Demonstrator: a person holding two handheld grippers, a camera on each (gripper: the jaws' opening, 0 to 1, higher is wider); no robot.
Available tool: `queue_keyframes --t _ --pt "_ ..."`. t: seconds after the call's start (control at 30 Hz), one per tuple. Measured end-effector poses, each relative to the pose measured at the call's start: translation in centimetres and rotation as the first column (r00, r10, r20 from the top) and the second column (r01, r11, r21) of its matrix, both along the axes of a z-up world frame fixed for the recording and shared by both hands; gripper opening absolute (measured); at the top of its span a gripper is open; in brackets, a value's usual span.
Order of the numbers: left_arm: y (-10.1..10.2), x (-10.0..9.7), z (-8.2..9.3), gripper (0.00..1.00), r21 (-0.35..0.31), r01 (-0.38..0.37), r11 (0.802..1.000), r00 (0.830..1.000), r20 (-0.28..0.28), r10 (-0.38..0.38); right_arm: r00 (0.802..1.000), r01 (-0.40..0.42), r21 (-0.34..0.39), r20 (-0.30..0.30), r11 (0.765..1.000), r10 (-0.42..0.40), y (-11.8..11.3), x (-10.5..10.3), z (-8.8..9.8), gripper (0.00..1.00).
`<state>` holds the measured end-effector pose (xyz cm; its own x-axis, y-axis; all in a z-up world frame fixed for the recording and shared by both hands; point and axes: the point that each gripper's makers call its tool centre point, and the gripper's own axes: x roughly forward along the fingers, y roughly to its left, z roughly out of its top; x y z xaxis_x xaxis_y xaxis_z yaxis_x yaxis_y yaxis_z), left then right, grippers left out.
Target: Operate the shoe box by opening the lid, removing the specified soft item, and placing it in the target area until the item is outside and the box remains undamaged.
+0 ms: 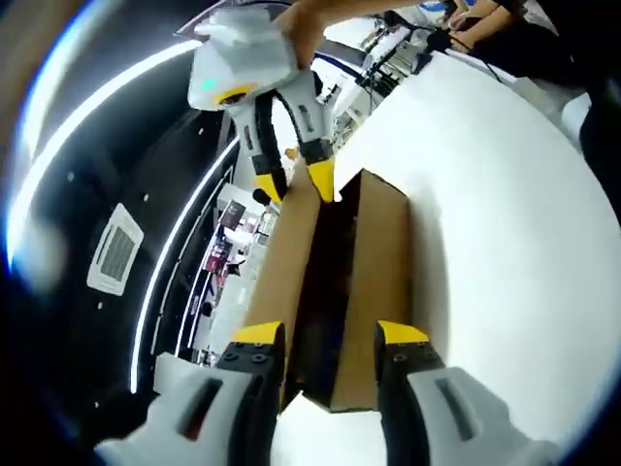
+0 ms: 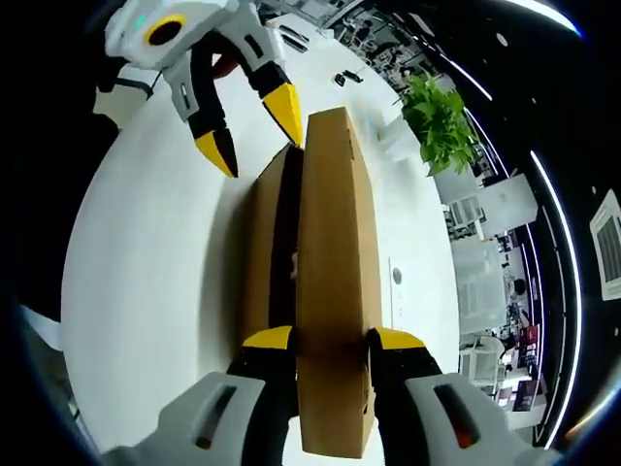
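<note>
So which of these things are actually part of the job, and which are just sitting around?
Part of the job:
- cardboard shoe box, lid part-raised
- right gripper, jaws astride the lid
- left gripper, at the box's other end

Just about:
- white table
- potted plant
- ceiling vent

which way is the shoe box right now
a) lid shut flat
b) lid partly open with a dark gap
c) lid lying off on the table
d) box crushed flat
b: the box shows a dark gap between the lid and the body, and each claw, the right claw and the left claw, straddles a cardboard edge at opposite ends, on the white table.
</note>
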<state>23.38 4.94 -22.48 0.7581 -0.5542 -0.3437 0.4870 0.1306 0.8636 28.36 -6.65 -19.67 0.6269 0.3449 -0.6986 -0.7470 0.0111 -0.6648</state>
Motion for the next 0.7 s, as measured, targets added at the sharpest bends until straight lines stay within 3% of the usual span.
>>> queue_keyframes --t 0.1,0.33,0.7 --pt "0.0 0.0 -0.9 0.38 -0.027 0.010 1.000 0.998 -0.062 -0.012 1.000 -0.002 -0.005 -0.002 1.000 0.002 0.0 0.0 0.0 0.29" --pt "0.6 0.6 -1.3 0.39 -0.025 -0.002 1.000 0.997 -0.075 0.000 1.000 -0.002 -0.008 -0.005 1.000 0.002 0.0 0.0 0.1 0.29" --pt "0.9 1.8 -2.4 0.39 -0.124 0.027 0.992 0.977 -0.208 -0.052 0.999 -0.005 0.002 -0.031 1.000 0.005 0.0 0.5 1.1 0.29"
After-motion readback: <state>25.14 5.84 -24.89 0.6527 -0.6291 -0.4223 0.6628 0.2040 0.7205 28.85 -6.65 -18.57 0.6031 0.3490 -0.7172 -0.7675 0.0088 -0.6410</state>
